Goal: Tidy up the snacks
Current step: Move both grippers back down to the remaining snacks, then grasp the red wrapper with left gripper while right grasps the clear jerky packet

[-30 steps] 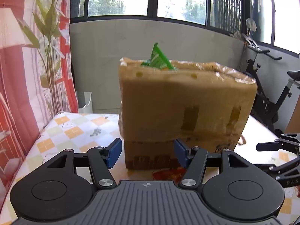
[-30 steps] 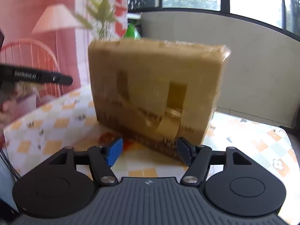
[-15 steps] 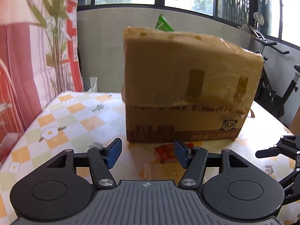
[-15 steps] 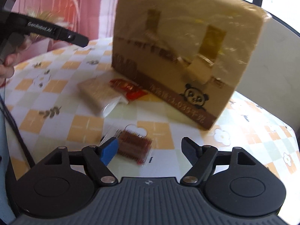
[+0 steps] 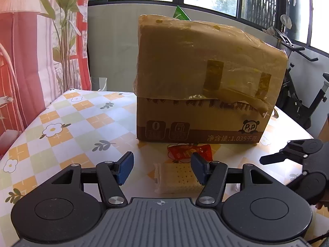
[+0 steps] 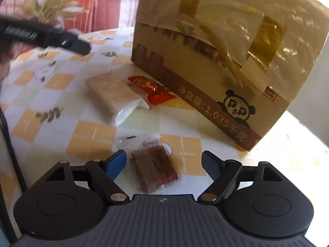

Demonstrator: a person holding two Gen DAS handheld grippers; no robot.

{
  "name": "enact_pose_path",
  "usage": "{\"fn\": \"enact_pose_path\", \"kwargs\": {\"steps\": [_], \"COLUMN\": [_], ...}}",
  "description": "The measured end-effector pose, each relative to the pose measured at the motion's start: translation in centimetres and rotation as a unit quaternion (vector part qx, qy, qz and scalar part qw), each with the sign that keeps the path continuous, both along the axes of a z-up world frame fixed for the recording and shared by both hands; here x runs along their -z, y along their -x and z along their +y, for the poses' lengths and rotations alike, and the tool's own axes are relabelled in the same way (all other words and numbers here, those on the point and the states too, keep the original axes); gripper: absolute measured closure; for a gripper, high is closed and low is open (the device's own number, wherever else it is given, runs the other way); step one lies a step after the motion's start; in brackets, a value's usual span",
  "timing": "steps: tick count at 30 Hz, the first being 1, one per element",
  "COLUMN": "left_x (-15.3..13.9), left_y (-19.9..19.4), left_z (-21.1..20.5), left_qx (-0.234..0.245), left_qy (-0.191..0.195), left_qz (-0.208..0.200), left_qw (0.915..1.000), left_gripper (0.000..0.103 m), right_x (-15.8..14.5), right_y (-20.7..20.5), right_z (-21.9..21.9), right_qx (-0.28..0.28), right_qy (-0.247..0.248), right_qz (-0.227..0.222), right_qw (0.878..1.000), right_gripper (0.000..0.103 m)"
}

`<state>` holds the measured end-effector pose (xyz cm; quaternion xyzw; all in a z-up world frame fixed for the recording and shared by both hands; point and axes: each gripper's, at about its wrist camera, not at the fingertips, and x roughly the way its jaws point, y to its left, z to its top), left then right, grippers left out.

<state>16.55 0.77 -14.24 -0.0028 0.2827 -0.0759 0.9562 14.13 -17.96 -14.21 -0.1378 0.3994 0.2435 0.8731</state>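
I judge the sorting barely begun. The cardboard carton [image 5: 207,86] stands upright on the checked tablecloth [image 5: 67,127], with one green packet [image 5: 180,14] poking out of its top; that is the only snack I can see stowed, and I cannot see inside.

Three snacks lie loose in front of the carton. A red wrapped sweet [image 5: 189,150] sits just at the carton's base. A cracker pack [image 5: 177,178] lies just on the near side of that. A clear pack of dark brown strips [image 6: 153,167] lies further out from the carton, toward its panda-printed corner.

My left gripper [image 5: 162,167] is spread, its blue pads either side of the cracker pack as I see it but not pressing on it; I cannot tell whether it is down at the pack's level. My right gripper [image 6: 164,163] is opening, with the brown strip pack between its fingers and untouched by the pads [image 6: 117,161].

So nothing is held. All three loose snacks are left to pick up and put into the carton.
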Motion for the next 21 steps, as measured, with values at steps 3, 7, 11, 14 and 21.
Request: {"fn": "enact_pose_path", "kwargs": {"steps": [3,7,11,14,21], "left_x": [0.3,0.8,1.3,1.6,2.1], "left_y": [0.1,-0.1,-0.2,-0.6,-2.6], "left_z": [0.2,0.2,-0.1,-0.3,-1.4], "left_qx": [-0.001,-0.003,0.000,0.004,0.026], "left_qy": [0.004,0.010,0.012,0.016,0.022], "left_qz": [0.002,0.011,0.022,0.033,0.053], "left_qw": [1.0000,0.9999,0.9997,0.9993,0.9980], "left_gripper": [0.039,0.039,0.039,0.039,0.039], "right_x": [0.3,0.3,0.2,0.5,0.5], "right_y": [-0.4,0.8,1.9,2.1,2.0], "right_z": [-0.5,-0.9,-1.0,-1.4,-3.3], "right_qx": [0.024,0.037,0.035,0.065,0.149], "right_qy": [-0.034,-0.059,-0.068,-0.073,-0.092], "right_qz": [0.018,0.012,-0.004,-0.024,-0.045], "right_qw": [0.999,0.998,0.997,0.995,0.984], "right_gripper": [0.028,0.043,0.054,0.057,0.062]}}
